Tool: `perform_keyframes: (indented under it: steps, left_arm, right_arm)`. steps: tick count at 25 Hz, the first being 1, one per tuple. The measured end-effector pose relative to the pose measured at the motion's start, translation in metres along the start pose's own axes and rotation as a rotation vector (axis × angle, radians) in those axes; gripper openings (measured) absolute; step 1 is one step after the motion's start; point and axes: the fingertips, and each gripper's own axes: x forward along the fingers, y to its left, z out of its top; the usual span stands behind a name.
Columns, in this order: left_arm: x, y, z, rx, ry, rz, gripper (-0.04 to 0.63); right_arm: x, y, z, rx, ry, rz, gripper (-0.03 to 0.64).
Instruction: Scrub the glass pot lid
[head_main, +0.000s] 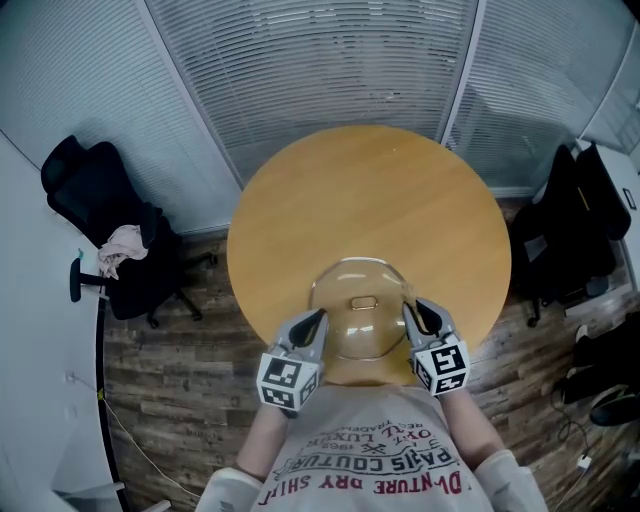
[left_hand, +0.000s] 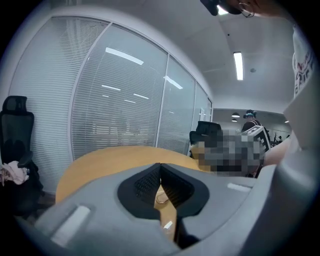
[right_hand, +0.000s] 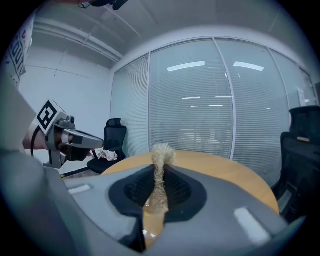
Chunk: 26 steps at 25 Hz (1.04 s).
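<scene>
The round light-wood tabletop (head_main: 370, 190) carries the domed clear glass pot lid (head_main: 345, 335) at its near edge. The left gripper (head_main: 316, 322) has its fingers (left_hand: 142, 187) closed, apparently on the lid's left rim (steadying it). The right gripper (head_main: 412, 312), at the right rim, clamps a tan fibrous scrubbing pad (right_hand: 161, 165). Scrubbing appears barely begun: no suds or wiped zones are discernible.
</scene>
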Motion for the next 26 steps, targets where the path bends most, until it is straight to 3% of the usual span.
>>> perform_keyframes:
  steps: [26]
  left_arm:
    - [0.011,0.001,0.024,0.032,-0.017,0.047,0.008]
  right_arm:
    - [0.01,-0.009,0.008,-0.077,-0.027,0.057,0.049]
